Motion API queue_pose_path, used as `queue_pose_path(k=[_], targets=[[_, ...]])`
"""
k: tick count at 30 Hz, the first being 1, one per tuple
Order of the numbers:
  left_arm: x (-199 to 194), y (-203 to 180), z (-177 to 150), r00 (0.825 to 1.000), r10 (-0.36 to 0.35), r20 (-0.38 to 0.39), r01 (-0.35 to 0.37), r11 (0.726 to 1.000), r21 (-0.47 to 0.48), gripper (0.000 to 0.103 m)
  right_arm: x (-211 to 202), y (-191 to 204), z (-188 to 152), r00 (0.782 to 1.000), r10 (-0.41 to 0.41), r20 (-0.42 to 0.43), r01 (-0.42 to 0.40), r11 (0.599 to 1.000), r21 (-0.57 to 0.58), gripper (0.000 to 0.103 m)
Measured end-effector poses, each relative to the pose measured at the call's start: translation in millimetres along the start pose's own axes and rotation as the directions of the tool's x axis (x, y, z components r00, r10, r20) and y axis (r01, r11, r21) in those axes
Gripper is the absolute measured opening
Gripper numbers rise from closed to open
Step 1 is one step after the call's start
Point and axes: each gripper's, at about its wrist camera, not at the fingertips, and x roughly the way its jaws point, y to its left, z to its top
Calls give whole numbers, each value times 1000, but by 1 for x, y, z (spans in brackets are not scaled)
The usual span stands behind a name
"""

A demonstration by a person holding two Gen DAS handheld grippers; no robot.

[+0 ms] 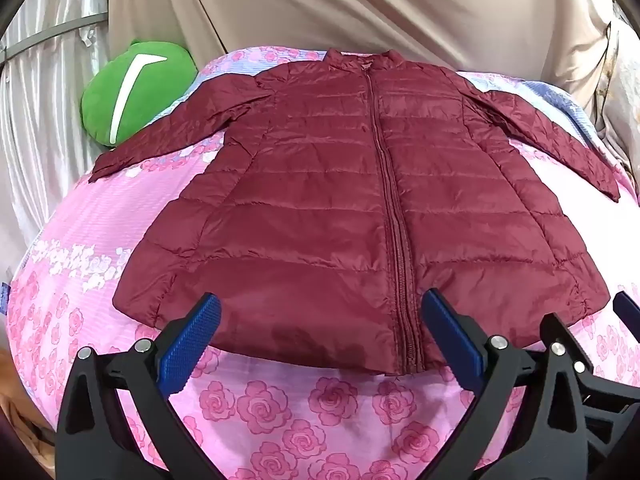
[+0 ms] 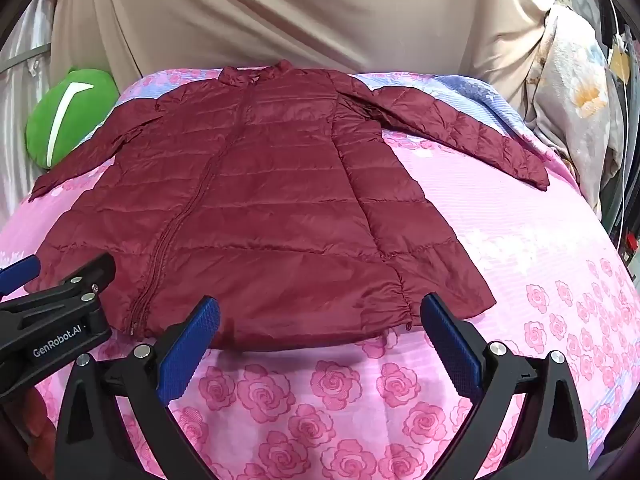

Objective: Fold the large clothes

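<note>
A dark red quilted jacket (image 1: 360,200) lies flat on a bed covered by a pink sheet with rose print (image 1: 280,408). The zipper (image 1: 394,232) is closed and runs from the collar at 12 o'clock down to the hem at 6 o'clock. Both sleeves are spread out to the sides — one sleeve goes toward 9 o'clock, the other toward 3 o'clock, and each one rests on the sheet.

The left gripper (image 1: 320,312) is spread wide; its two blue pads (image 1: 192,340) are well apart and nothing is between them. It hovers over the hem, near the lower end of the zipper, without touching the cloth. The right gripper (image 2: 320,312) is also spread wide and holds nothing — it hangs above the hem at the side of the jacket away from the zipper. In the right wrist view the left gripper appears at 9 o'clock, just beside the jacket's hem corner.

A green cushion (image 1: 136,92) with a white mark sits at 10 o'clock, beyond the sleeve. Beige fabric (image 1: 360,8) hangs behind the bed at 12 o'clock.
</note>
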Motion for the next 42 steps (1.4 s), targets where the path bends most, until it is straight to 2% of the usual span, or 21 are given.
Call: queue_pose_path(k=[8, 13, 30, 37, 39, 42], targets=[[7, -8, -8, 1000, 18, -7, -18, 1000, 15, 98, 1, -2, -3, 1000, 11, 6, -12, 1000, 12, 98], [10, 2, -5, 1000, 9, -27, -9, 1000, 0, 98, 4, 6, -4, 1000, 2, -10, -2, 1000, 3, 98], [8, 3, -4, 999, 39, -13, -39, 999, 8, 98, 6, 8, -1, 1000, -10, -11, 10, 1000, -2, 98], [6, 5, -4, 1000, 22, -12, -22, 1000, 0, 98, 7, 9, 0, 1000, -7, -13, 7, 1000, -8, 98], [5, 0, -5, 1000, -4, -14, 5, 1000, 21, 98, 7, 14, -3, 1000, 9, -18, -9, 1000, -24, 98], [0, -7, -7, 1000, 2, 8, -3, 999, 50, 98, 4, 21, -7, 1000, -11, 6, 11, 999, -51, 98]])
